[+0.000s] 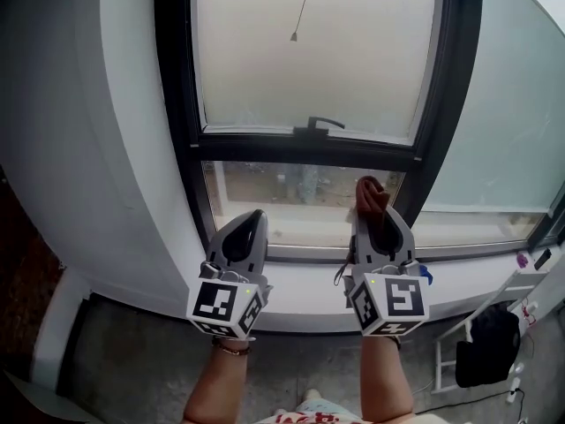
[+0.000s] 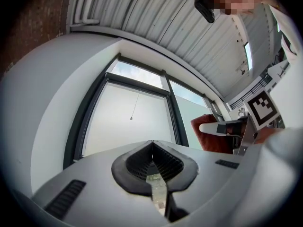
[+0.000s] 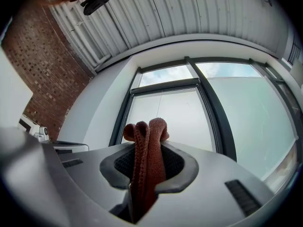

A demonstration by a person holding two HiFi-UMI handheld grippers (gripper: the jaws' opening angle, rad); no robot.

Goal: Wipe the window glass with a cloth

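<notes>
A dark-framed window fills the wall ahead, with a large upper glass pane (image 1: 313, 51) and a low lower pane (image 1: 296, 197). My right gripper (image 1: 374, 203) is shut on a rust-red knitted cloth (image 1: 371, 197), whose folded end sticks out past the jaws (image 3: 144, 141) and sits close to the lower pane near the frame's right upright. My left gripper (image 1: 254, 219) is shut with nothing in it; its tips (image 2: 151, 143) point at the lower pane, left of the cloth. Whether the cloth touches the glass I cannot tell.
A black handle (image 1: 320, 124) sits on the crossbar between the panes. A thin pull cord (image 1: 302, 7) hangs in front of the upper pane. The white sill (image 1: 300, 285) runs below. A second window (image 1: 512, 113) stands to the right, a black bag (image 1: 490, 347) on the floor.
</notes>
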